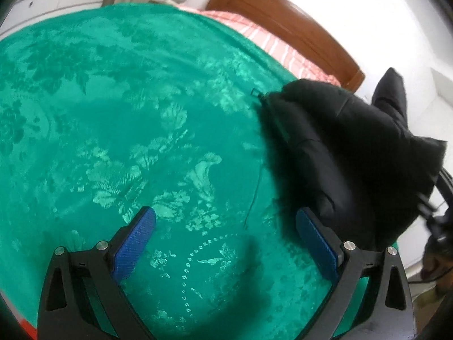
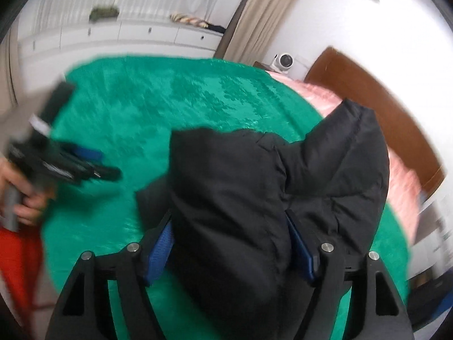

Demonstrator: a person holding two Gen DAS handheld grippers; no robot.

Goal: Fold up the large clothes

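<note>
Black padded jacket (image 2: 254, 187): matte quilted fabric, bunched into a thick puffy mound, not laid flat. Rests on a green floral bedspread (image 1: 127, 113), toward the bed's near edge. One bulky fold lies between blue-padded fingers (image 2: 161, 243). A sleeve-like part rises toward the pink striped bedding (image 1: 271, 42)

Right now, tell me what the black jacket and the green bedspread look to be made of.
Black jacket: likely padded synthetic shell, matte with a faint sheen, puffy with stitched seams. Green bedspread: probably satin-like jacquard, glossy, with a lighter woven floral pattern.
</note>
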